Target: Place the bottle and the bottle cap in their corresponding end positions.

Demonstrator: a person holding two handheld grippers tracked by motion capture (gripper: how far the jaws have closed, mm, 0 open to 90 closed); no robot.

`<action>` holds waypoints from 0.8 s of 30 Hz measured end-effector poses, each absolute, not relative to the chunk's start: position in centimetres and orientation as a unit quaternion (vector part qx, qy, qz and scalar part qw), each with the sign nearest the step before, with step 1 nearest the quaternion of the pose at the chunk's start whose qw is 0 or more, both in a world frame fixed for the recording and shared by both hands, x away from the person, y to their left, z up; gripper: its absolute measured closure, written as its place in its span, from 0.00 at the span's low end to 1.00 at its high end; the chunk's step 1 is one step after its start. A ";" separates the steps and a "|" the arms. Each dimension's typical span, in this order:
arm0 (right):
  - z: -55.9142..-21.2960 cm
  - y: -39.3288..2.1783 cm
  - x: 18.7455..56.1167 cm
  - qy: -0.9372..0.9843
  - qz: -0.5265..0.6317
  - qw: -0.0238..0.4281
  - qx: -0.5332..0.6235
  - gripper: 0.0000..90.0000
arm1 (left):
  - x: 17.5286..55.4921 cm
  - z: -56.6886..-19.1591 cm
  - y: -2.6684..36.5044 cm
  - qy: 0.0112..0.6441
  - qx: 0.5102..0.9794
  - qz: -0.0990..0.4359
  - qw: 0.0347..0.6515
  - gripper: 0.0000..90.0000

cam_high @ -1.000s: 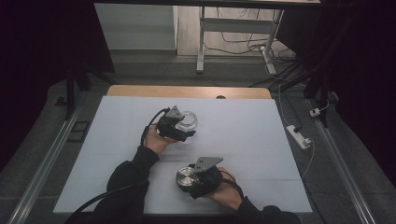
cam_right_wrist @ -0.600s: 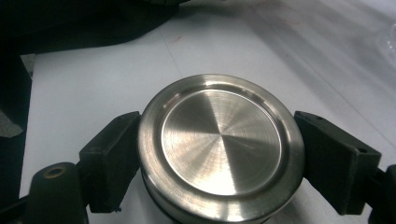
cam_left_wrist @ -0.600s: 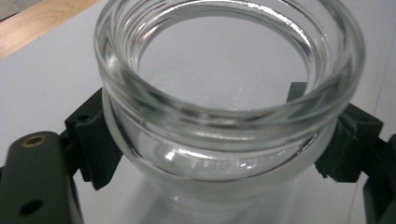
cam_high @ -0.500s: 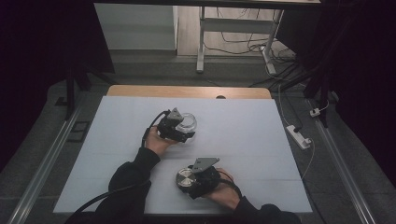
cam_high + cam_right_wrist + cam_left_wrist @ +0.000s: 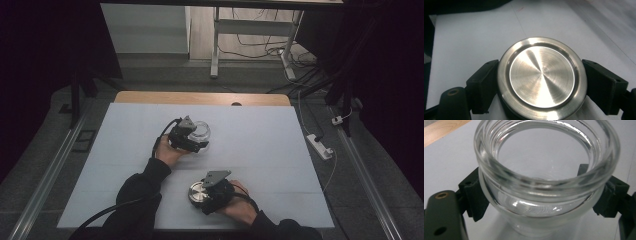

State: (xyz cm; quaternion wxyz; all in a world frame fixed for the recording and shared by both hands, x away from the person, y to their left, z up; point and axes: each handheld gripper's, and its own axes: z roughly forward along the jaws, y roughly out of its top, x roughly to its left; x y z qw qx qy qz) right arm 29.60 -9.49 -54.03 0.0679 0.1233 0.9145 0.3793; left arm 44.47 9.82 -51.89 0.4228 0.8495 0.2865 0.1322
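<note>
My left gripper clamps the open glass jar, right gripper grips its steel lid; next, probably bring lid squarely over the mouth

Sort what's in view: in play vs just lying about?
In play:
- glass jar, open-topped, clamped by left gripper
- metal lid, clamped by right gripper

Lying about:
- power strip on the floor
- cables beyond the table

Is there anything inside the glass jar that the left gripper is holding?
No, the glass jar is empty; the white table cover shows clean through its open mouth.
</note>
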 end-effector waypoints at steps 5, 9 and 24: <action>-54.0 -9.5 29.7 0.915 0.378 0.064 0.125 0.20 | 44.5 -51.9 9.9 0.286 0.849 0.130 0.424 0.17; -54.0 -9.4 29.7 0.913 0.379 0.058 0.138 0.14 | 44.5 -51.9 9.8 0.290 0.848 0.127 0.424 0.17; -52.5 -9.8 30.0 0.895 0.410 0.052 0.170 0.05 | 44.4 -50.9 11.2 0.295 0.842 0.096 0.441 0.02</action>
